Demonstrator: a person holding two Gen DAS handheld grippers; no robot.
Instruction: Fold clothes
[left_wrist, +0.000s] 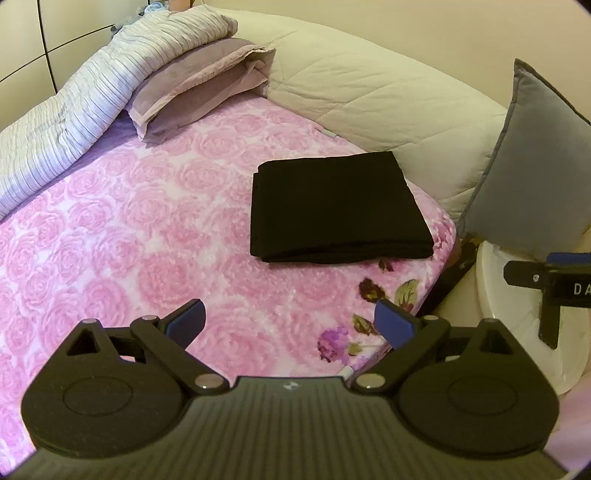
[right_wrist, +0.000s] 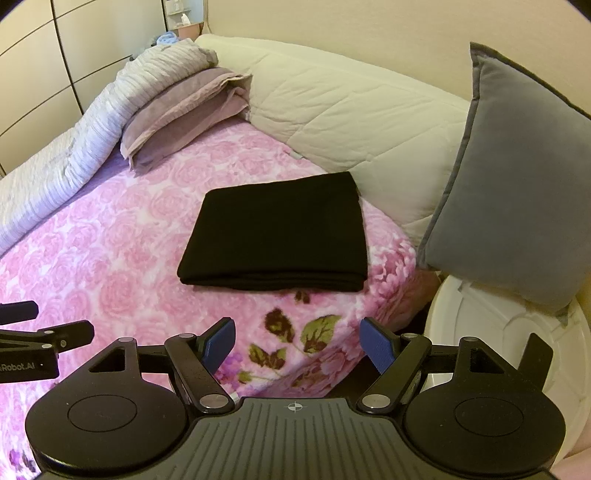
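A black garment (left_wrist: 340, 208) is seen folded into a neat rectangle w/ several layers stacked, lying flat on the bed's pink rose-print blanket (left_wrist: 129, 229), near the blanket's right edge and just beside the cream quilted bolster (left_wrist: 369, 92) along the wall. It is touched by neither tool. In the right wrist view the same garment (right_wrist: 277, 232) lies ahead of the fingers, its thick folded edge turned toward the camera.

The left gripper (left_wrist: 290, 325) is held low over the blanket, short of the garment; its blue-padded fingers (left_wrist: 188, 321) are spread wide, w/ nothing between them. The right gripper (right_wrist: 297, 343) is held likewise over the blanket's flowered corner, fingers (right_wrist: 376, 345) spread apart and empty. Part of the left tool is visible at the left edge of the right wrist view, and part of the right tool at the right edge of the left wrist view.

At the far end of the bed a mauve pillow (left_wrist: 199, 88) is partly covered by a striped grey-white duvet (left_wrist: 74, 118) bunched along the left side. A grey cushion (left_wrist: 528, 173) is propped upright at right, resting on a white round object (right_wrist: 498, 332) beside the bed; what that object is can't be told.
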